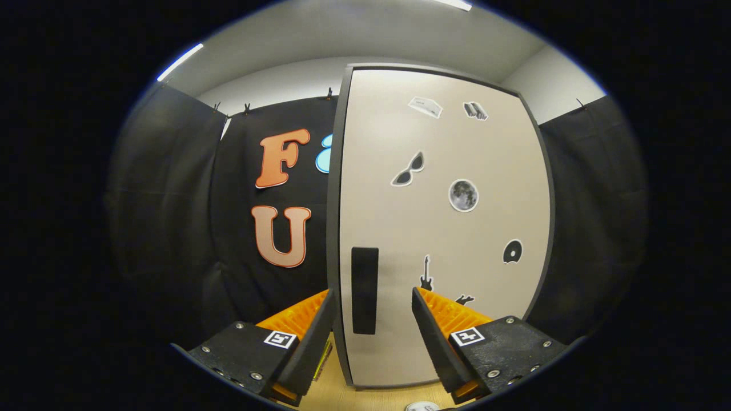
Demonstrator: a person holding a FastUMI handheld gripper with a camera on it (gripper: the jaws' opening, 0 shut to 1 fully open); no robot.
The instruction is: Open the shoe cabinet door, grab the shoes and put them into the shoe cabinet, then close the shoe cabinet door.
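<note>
The shoe cabinet (445, 228) stands straight ahead, a tall pale door with a dark frame and several stickers on it. Its door looks shut. A dark upright handle (364, 290) is set near the door's left edge, low down. My gripper (371, 305) is open, and the handle and the door's left edge stand between its two fingers, close in. Neither finger visibly presses on the handle. No shoes are visible.
Black cloth walls hang to the left and right of the cabinet. A light wooden floor (365, 397) runs under the cabinet's base. A small round pale object (421, 406) lies on the floor just below the right finger.
</note>
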